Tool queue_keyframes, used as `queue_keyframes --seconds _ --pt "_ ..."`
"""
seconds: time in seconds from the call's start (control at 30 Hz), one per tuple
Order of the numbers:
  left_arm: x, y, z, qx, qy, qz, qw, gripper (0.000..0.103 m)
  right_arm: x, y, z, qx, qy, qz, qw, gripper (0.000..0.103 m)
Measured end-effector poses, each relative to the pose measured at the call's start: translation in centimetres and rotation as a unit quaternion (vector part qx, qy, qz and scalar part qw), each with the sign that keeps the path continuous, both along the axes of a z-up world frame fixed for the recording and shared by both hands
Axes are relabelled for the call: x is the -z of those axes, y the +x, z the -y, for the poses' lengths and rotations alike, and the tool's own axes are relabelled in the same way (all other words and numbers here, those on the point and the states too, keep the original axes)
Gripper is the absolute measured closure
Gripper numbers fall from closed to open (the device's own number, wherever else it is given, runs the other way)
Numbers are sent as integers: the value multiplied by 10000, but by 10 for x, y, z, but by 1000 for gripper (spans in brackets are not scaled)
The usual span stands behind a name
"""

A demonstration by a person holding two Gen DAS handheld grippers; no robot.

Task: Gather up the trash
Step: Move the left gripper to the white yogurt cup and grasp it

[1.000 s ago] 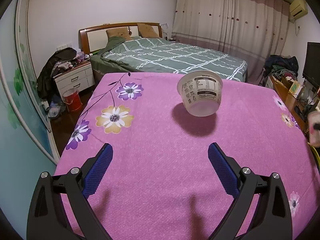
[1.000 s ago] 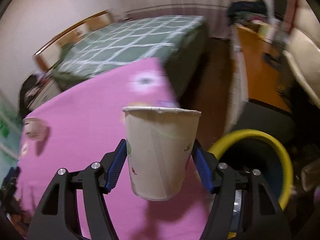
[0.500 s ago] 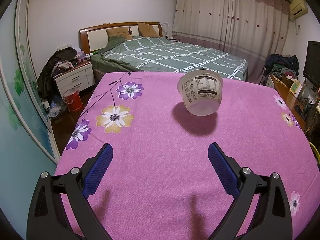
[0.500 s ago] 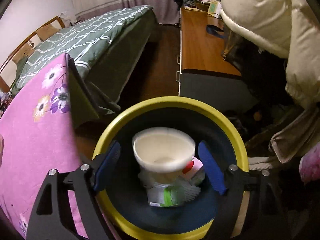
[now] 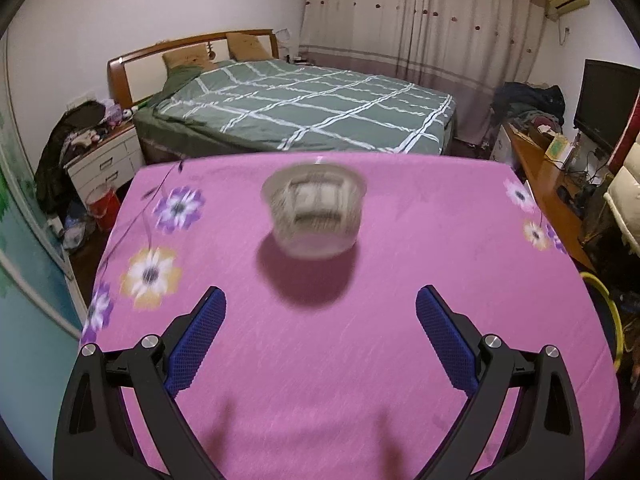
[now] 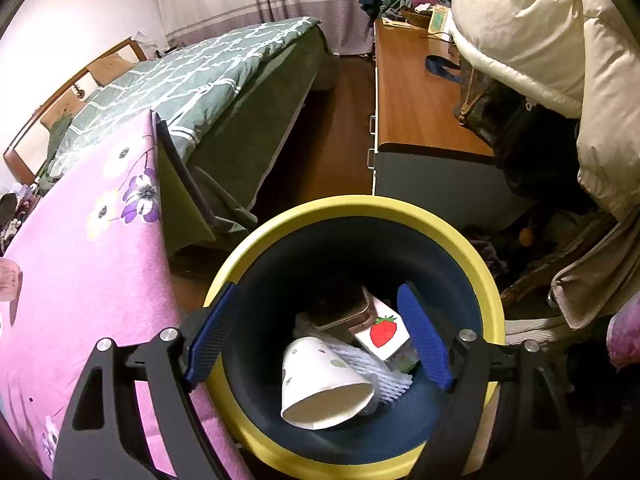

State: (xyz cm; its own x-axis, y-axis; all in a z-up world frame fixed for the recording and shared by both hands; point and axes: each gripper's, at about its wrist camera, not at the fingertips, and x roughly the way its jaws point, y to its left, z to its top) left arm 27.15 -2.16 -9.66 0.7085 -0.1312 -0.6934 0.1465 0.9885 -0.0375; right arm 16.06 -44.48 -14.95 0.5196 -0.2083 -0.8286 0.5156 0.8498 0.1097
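A clear plastic tub (image 5: 314,210) with a printed label stands on the pink flowered tablecloth (image 5: 400,360), blurred in the left wrist view. My left gripper (image 5: 320,320) is open and empty, a short way in front of the tub. My right gripper (image 6: 318,328) is open and empty over the yellow-rimmed dark bin (image 6: 400,210) beside the table. A white paper cup (image 6: 322,390) lies on its side in the bin on other trash, with a strawberry carton (image 6: 382,332) behind it. The tub's edge also shows at the far left of the right wrist view (image 6: 9,280).
A bed with a green checked cover (image 5: 304,104) stands beyond the table. A wooden desk (image 6: 416,92) and a cream jacket (image 6: 532,32) are right of the bin. The bin's rim (image 5: 604,300) shows off the table's right edge.
My right gripper swung the paper cup off the table to over the bin, opened and dropped it; the cup now lies inside. My left gripper has moved and its view is blurred.
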Motion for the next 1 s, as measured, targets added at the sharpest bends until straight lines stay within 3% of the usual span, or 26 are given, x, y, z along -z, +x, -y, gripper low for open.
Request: queue_keyframes --seconds 0.47,0.8,1.0 --pt "16 95 18 -48 244 -511 9984 8 -3 9 -6 -147 43 42 9999 26" --pt "23 124 21 23 461 -683 9966 9 1 20 -12 -278 42 -50 9996 26" --pt "31 140 23 84 569 -828 9949 17 0 23 -15 -293 18 -59 9996 26"
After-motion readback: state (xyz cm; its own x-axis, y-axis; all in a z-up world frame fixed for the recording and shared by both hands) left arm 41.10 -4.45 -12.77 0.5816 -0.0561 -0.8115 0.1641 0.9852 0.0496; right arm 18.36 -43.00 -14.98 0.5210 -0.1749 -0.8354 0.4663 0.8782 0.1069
